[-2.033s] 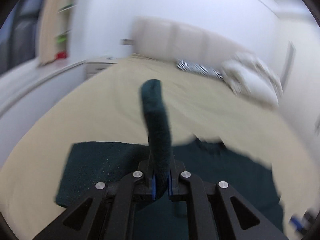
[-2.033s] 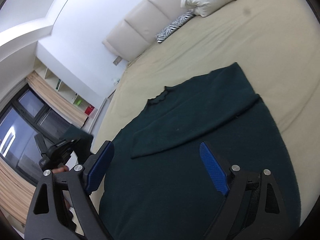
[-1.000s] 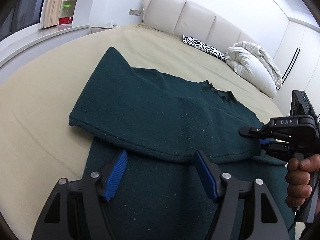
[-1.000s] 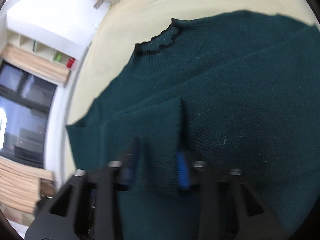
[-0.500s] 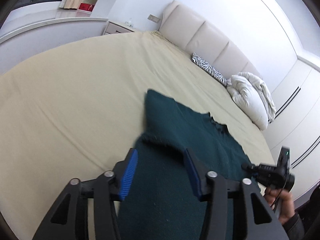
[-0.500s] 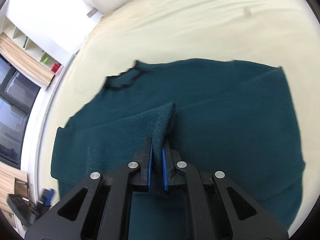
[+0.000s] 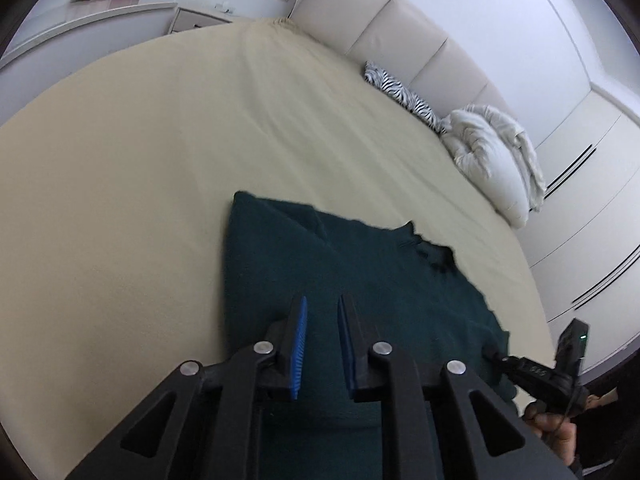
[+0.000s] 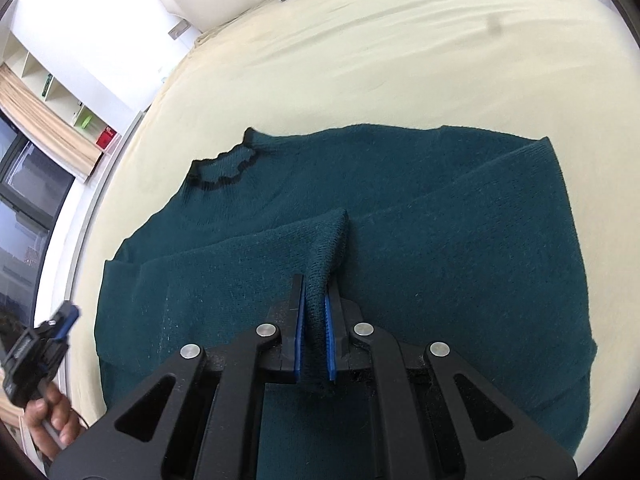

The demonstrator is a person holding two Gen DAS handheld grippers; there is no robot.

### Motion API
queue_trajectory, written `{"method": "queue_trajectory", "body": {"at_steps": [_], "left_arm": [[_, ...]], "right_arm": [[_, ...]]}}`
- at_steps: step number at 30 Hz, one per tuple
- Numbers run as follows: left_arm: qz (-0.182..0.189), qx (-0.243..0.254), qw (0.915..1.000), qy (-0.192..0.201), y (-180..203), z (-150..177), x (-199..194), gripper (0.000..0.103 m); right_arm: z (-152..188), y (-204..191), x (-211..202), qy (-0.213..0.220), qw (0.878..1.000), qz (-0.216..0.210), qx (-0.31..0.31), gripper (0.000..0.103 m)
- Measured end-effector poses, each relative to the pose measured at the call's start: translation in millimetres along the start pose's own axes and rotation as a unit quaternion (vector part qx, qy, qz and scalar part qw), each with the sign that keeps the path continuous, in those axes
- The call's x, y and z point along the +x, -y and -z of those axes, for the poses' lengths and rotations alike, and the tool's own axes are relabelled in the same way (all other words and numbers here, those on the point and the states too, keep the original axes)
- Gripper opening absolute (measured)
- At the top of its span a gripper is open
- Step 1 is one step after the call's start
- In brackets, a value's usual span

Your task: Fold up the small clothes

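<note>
A dark green knit sweater (image 8: 440,240) lies flat on the beige bed, neckline (image 8: 224,168) toward the headboard, both sleeves folded across the body. My right gripper (image 8: 316,312) is shut on the end of a sleeve (image 8: 326,240), pinched up between the blue pads. In the left wrist view the sweater (image 7: 340,272) lies below my left gripper (image 7: 322,320), whose jaws stand a narrow gap apart with nothing between them, just above the fabric near its left edge. The right gripper (image 7: 496,354) shows at the lower right there.
The beige bed sheet (image 7: 160,160) spreads wide on all sides. A zebra-print cushion (image 7: 404,94) and a white duvet (image 7: 492,152) lie by the padded headboard (image 7: 384,24). White wardrobes (image 7: 592,208) stand at right. Shelves and a window (image 8: 36,128) lie beyond the bed's left side.
My left gripper's jaws have narrowed and it has moved in over the sweater's left side. My right gripper stays shut on the sleeve end and has drawn it slightly nearer.
</note>
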State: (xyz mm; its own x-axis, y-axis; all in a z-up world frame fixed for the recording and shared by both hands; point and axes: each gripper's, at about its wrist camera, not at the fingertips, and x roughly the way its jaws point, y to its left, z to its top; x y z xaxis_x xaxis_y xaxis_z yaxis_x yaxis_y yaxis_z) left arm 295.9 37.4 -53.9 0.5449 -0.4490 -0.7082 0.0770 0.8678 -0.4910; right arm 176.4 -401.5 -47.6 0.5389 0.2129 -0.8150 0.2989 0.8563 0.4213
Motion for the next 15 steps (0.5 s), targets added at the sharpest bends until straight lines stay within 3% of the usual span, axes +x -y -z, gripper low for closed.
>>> {"method": "queue_trajectory", "body": {"at_steps": [1, 2, 3, 5, 7, 9, 11, 12, 13, 15], "left_arm": [[-0.013, 0.002, 0.9998, -0.016, -5, 3, 14, 0.017], [-0.017, -0.001, 0.9996, -0.022, -13, 8, 23, 0.006], [-0.014, -0.007, 0.9998, -0.012, -20, 12, 23, 0.004], [0.006, -0.025, 0.9996, -0.009, -26, 11, 15, 0.004], [0.000, -0.022, 0.9997, -0.006, -26, 8, 5, 0.004], [0.001, -0.015, 0.9997, 0.018, -21, 1, -12, 0.018], [0.010, -0.010, 0.9993, 0.034, -16, -9, -21, 0.025], [0.014, -0.008, 0.9992, 0.036, -11, -16, -21, 0.026], [0.016, -0.002, 0.9993, 0.035, -7, -24, -17, 0.026], [0.008, 0.013, 0.9995, 0.026, -1, -34, -5, 0.026]], "right_arm": [[0, 1, 3, -0.004, 1.000, 0.002, -0.001, 0.008], [0, 3, 6, -0.006, 1.000, 0.004, 0.000, 0.008], [0, 6, 10, -0.008, 1.000, 0.001, 0.006, 0.008], [0, 11, 11, -0.007, 1.000, -0.016, 0.021, 0.009], [0, 15, 9, -0.008, 0.999, -0.022, 0.035, 0.014], [0, 15, 0, -0.002, 0.999, -0.011, 0.042, 0.018], [0, 9, -18, 0.029, 0.998, -0.032, 0.040, 0.023], [0, 5, -24, 0.040, 0.997, -0.046, 0.038, 0.032], [-1, 0, -28, 0.049, 0.996, -0.062, 0.037, 0.052], [-2, -15, -32, 0.061, 0.992, -0.103, 0.026, 0.068]]}}
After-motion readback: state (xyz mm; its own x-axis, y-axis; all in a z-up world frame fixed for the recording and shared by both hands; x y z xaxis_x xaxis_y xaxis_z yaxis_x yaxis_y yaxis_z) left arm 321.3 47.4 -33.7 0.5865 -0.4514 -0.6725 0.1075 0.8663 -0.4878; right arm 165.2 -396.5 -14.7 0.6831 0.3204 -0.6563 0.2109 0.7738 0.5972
